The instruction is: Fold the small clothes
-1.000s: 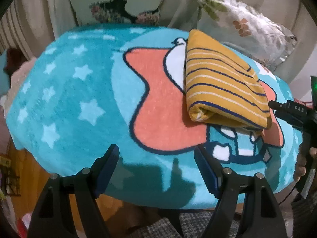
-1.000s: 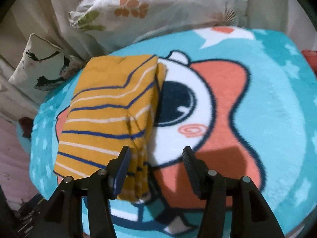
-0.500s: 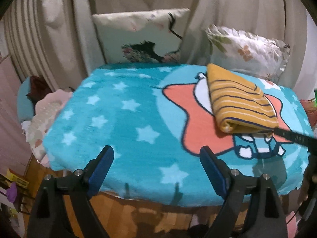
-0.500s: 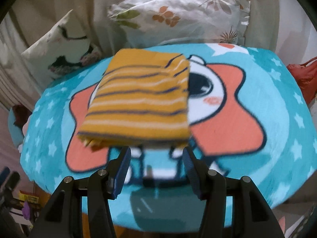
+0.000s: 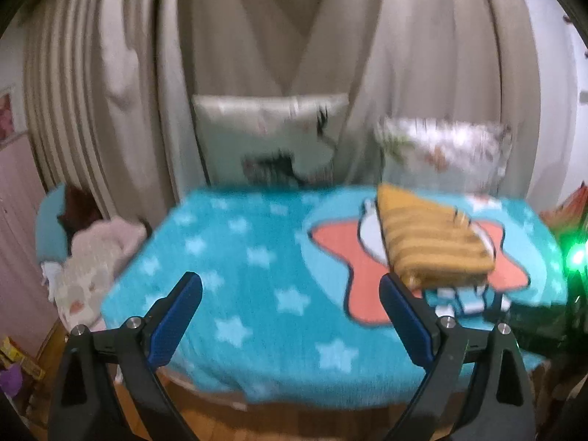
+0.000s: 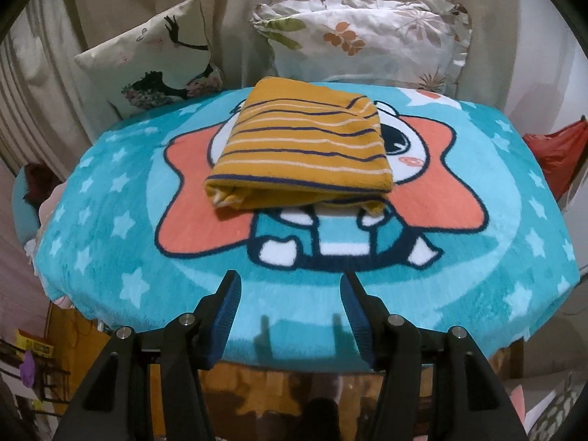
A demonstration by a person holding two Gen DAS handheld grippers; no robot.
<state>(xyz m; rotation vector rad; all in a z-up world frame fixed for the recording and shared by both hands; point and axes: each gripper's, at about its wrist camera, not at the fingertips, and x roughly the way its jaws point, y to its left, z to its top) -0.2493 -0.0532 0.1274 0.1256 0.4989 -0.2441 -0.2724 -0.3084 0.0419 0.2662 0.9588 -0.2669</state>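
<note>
A mustard-yellow garment with navy and white stripes (image 6: 305, 147) lies folded into a thick rectangle on the cartoon star of a turquoise blanket (image 6: 110, 242). In the blurred left wrist view the folded garment (image 5: 430, 242) sits to the right on the blanket (image 5: 239, 257). My left gripper (image 5: 288, 281) hovers off the blanket's near edge, its jaws opening wide with nothing between them. My right gripper (image 6: 289, 280) is open and empty over the near edge, well short of the garment.
Two pillows (image 6: 161, 62) (image 6: 364, 36) lean on beige curtains behind the blanket. A pale heap of clothes (image 5: 99, 253) lies off its left side, a red bag (image 6: 555, 154) off its right. Wooden floor shows below the near edge.
Both grippers have drawn back from the folded garment and risen, so the whole blanket now shows. The left jaws have spread wider. The garment has stayed in place.
</note>
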